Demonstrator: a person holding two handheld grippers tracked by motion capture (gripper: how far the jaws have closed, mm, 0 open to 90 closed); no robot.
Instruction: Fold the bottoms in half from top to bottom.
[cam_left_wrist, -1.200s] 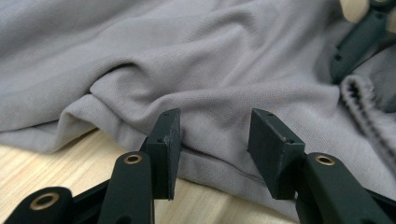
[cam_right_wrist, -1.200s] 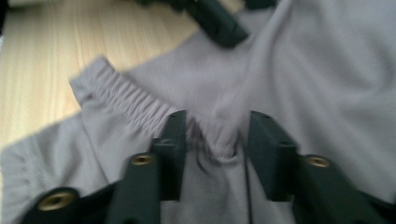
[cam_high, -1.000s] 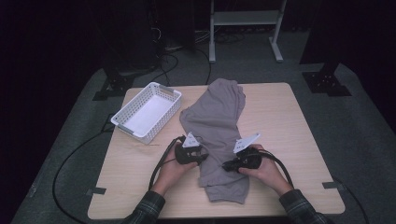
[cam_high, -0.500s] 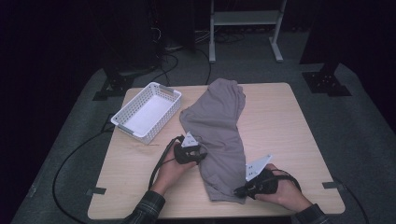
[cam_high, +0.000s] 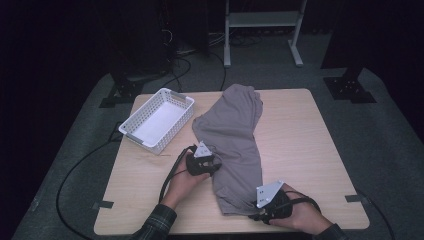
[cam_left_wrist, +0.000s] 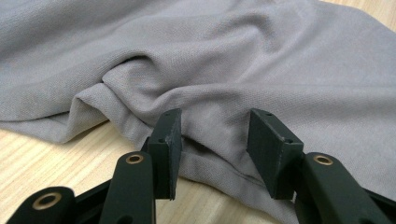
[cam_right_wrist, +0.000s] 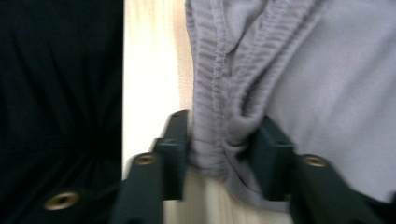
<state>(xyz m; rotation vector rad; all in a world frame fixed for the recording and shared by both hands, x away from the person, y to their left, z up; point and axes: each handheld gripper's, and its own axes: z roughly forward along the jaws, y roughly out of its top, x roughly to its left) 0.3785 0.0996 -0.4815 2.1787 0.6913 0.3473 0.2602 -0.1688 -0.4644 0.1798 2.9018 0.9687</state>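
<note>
A grey, soft knitted garment (cam_high: 235, 137) with an elastic gathered waistband lies lengthwise on the light wooden table (cam_high: 310, 135), running from the far middle of the tabletop down toward the near edge, its waistband end closest to the person. A white plastic lattice basket (cam_high: 157, 119) stands on the far left part of the table, just beside the garment and apart from it.

The left hand-held gripper (cam_high: 204, 162) rests at the garment's left edge, about halfway along its length. In the left gripper view its two black jaws stand moderately apart, with a hemmed fold of the grey cloth (cam_left_wrist: 210, 135) lying between them; the pads do not press on the fabric, and bare wood shows beneath the hem.

The right hand-held gripper (cam_high: 260, 212) sits at the near end of the garment, close to the table's front edge, held in the person's right hand (cam_high: 305, 217). In the right gripper view the gathered waistband (cam_right_wrist: 219, 121) is bunched between the jaws, which have just been opening; the cloth still fills the gap and touches both pads, though the picture is blurred. To the left of the waistband runs a strip of table, then dark cloth beyond its edge.
</note>
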